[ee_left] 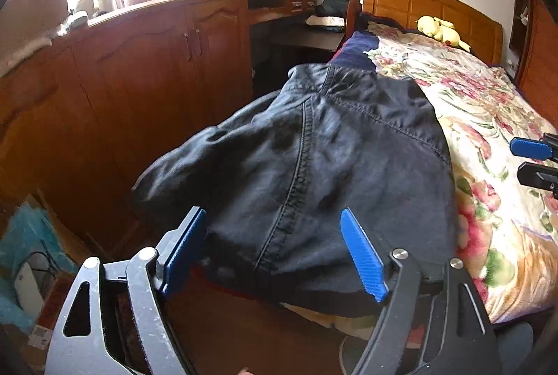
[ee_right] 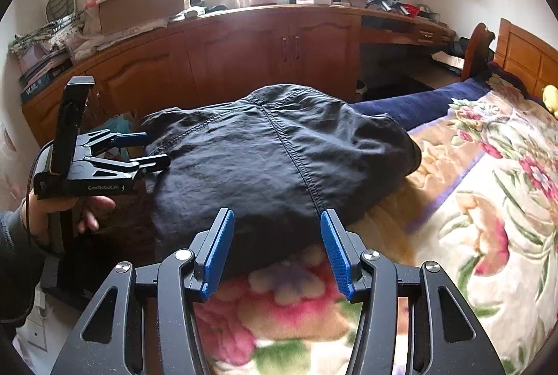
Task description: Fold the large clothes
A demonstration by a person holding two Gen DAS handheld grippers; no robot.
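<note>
A large black jacket (ee_left: 314, 151) lies bunched on the edge of the bed, one part drooping over the side toward the floor; it also shows in the right wrist view (ee_right: 272, 158). My left gripper (ee_left: 273, 253) is open and empty, its blue pads just in front of the jacket's near hem. It shows in the right wrist view (ee_right: 150, 150) at the jacket's left edge. My right gripper (ee_right: 275, 246) is open and empty at the jacket's near edge, above the blanket. Its fingertips (ee_left: 530, 148) show at the right edge of the left wrist view.
The bed carries a floral blanket (ee_right: 470, 207) and a yellow plush toy (ee_left: 439, 28) by the wooden headboard (ee_left: 429, 5). Wooden cabinets (ee_right: 244, 57) with a cluttered top run under the window. A desk (ee_left: 307, 38) stands beside the bed. Clutter lies on the floor (ee_left: 31, 263).
</note>
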